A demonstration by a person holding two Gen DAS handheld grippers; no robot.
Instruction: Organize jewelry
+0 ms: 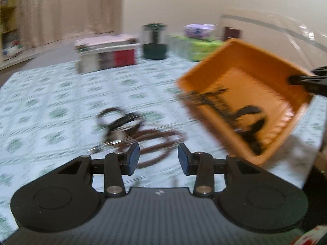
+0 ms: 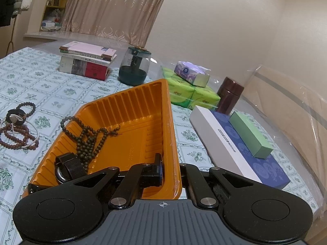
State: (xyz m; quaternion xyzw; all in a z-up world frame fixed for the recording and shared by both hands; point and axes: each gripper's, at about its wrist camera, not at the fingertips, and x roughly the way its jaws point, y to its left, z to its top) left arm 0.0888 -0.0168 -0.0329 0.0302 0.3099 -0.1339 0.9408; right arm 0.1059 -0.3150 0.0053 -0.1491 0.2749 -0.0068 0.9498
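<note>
Jewelry is found in two places at this moment: part of it already lies in the orange tray (image 2: 130, 122), part is left on the patterned tablecloth (image 2: 49, 94). Inside the tray a long strand of dark beads (image 2: 90, 140) is draped over the ribbed floor, with one loop hanging across the left rim, and a watch with a black strap (image 2: 67, 167) rests in the near corner. On the cloth, just to the left of the tray and apart from it, a heap is seen: reddish-brown bead strands (image 2: 18, 136), a smaller dark bead bracelet (image 2: 27, 107), a thin pale chain, and a second watch (image 2: 15, 118).

The right gripper (image 2: 173, 175) is closed on the tray's near wall, one finger inside and one outside, and the tray is held tilted by it. The left gripper (image 1: 159, 157) is seen just short of the heap with its pads partly apart and nothing between them; that view is heavily blurred, so finer detail cannot be told.

The task is judged to be roughly half done: two pieces are stored, and the heap of several pieces remains to be lifted into the tray. The tangled strands are judged likely to come up together.
</note>
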